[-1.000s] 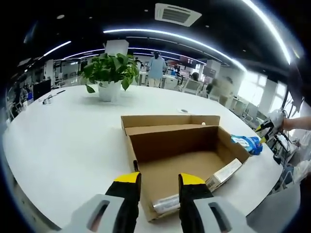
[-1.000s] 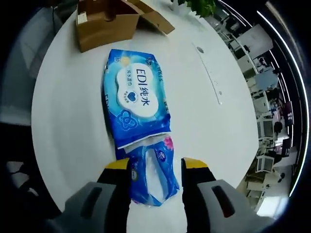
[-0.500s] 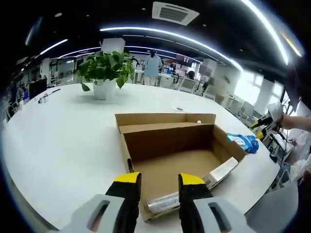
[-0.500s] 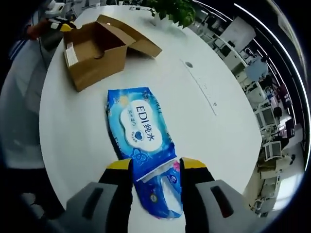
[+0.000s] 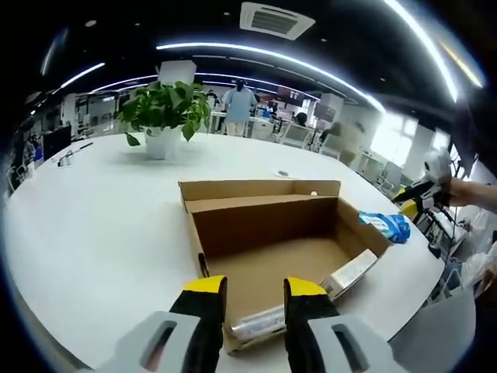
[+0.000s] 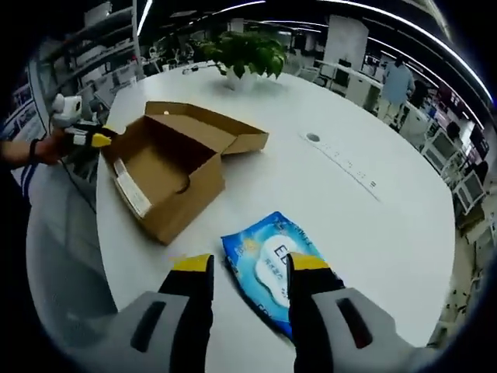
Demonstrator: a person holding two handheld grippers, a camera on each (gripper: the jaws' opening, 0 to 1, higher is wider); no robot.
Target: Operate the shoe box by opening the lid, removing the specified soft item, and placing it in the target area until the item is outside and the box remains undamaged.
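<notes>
The wipes pack [image 6: 272, 268], a blue soft pouch with a white label, lies flat on the white table [image 6: 365, 225] outside the box [image 6: 175, 167]; in the right gripper view its long axis runs from beside the right jaw up and leftward, toward the box's near corner, with bare table between the two. In the left gripper view the pack [image 5: 386, 225] is a small blue shape just past the box's right end wall, too small there to read. The box [image 5: 268, 245] sits open, its lid [image 5: 260, 189] folded back flat on the table behind the far wall, and its long axis runs across the left gripper view. A white label [image 5: 348, 272] shows on the inside of one end wall, its print unreadable. The lower end of the pack is hidden behind the right jaw in the right gripper view, so the pack's full length cannot be made out. The left gripper [image 5: 254, 289] has its jaws apart and holds nothing; they stand over the box's near wall, whose top edge and a pale strip [image 5: 256, 324] show in the gap, and whether they touch the cardboard cannot be told. The right gripper [image 6: 248, 268] likewise has its jaws apart and empty, above the table. A potted plant [image 5: 165, 116] stands on the table well beyond the box. Across the table, the right gripper view catches a hand [image 6: 48, 145] holding the left gripper at the box's far side.
</notes>
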